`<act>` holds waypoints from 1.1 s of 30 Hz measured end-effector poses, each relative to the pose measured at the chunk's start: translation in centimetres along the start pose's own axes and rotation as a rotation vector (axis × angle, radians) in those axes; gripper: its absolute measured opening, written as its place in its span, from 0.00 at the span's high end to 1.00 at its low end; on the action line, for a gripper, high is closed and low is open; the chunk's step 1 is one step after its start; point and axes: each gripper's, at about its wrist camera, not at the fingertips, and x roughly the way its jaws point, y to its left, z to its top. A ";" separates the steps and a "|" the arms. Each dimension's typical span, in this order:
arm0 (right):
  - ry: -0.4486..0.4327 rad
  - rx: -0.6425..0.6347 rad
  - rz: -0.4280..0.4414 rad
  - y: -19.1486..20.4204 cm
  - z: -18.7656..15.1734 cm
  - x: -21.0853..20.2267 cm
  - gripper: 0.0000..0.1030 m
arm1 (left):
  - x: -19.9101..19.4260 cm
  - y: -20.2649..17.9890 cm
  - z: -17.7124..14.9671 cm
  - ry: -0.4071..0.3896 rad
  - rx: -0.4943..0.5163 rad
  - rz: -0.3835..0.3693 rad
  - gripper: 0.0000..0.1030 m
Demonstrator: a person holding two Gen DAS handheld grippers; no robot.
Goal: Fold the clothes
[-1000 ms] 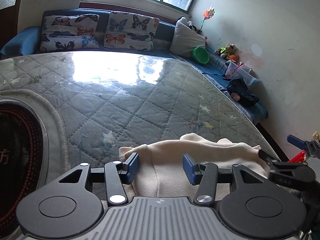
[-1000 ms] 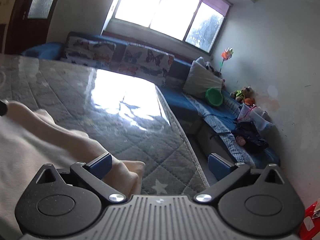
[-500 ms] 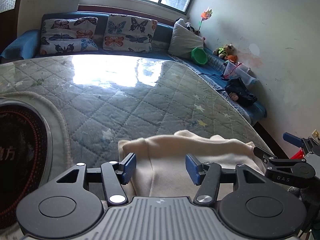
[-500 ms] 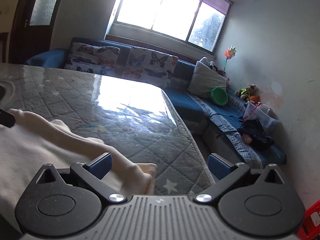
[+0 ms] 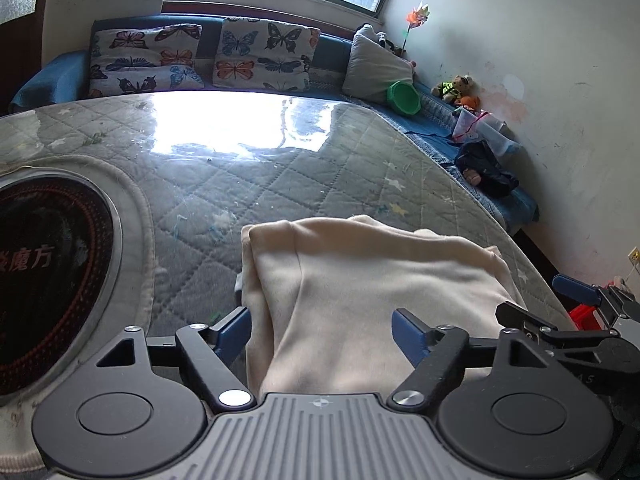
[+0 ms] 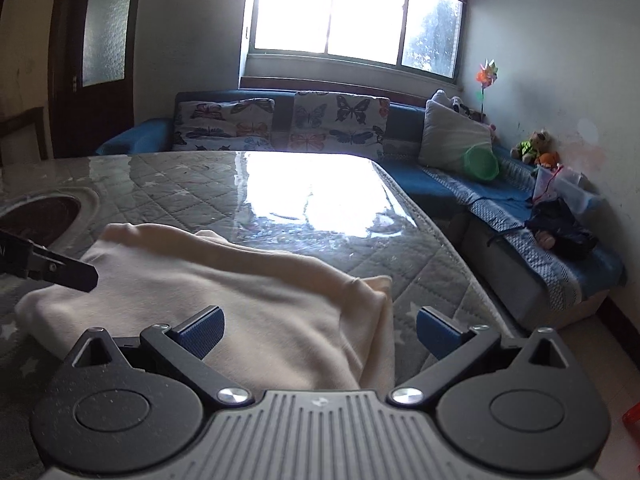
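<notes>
A cream garment (image 5: 372, 292) lies folded on the quilted grey table cover (image 5: 280, 176), near the front right corner. My left gripper (image 5: 322, 332) is open above the garment's left part, its blue pads clear of the cloth. My right gripper (image 6: 318, 332) is open over the garment's right edge (image 6: 280, 300) and holds nothing. The right gripper's fingers show at the right in the left wrist view (image 5: 576, 292). The left gripper's finger shows at the left in the right wrist view (image 6: 52, 268).
A round black hotplate (image 5: 44, 272) is set in the table at the left. A blue sofa (image 6: 500, 200) with butterfly cushions (image 5: 260, 58), a green bowl (image 5: 404, 98) and toys runs along the far and right walls. The table's right edge (image 6: 452, 248) drops to the floor.
Both grippers have drawn back and risen from the garment. The left gripper's jaws have opened wider. More of the folded garment now shows in both views.
</notes>
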 end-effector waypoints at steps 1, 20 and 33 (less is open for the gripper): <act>0.003 0.018 0.013 -0.2 -0.2 -0.3 0.00 | -0.2 -0.2 -0.2 -0.001 0.006 0.003 0.14; 0.023 0.082 0.084 1.7 -2.9 -5.2 0.00 | -3.8 -1.0 -3.9 -0.003 0.023 0.041 0.00; 0.040 0.061 0.084 3.6 -3.8 -6.4 0.00 | -5.1 -1.1 -5.7 0.024 0.029 0.045 0.00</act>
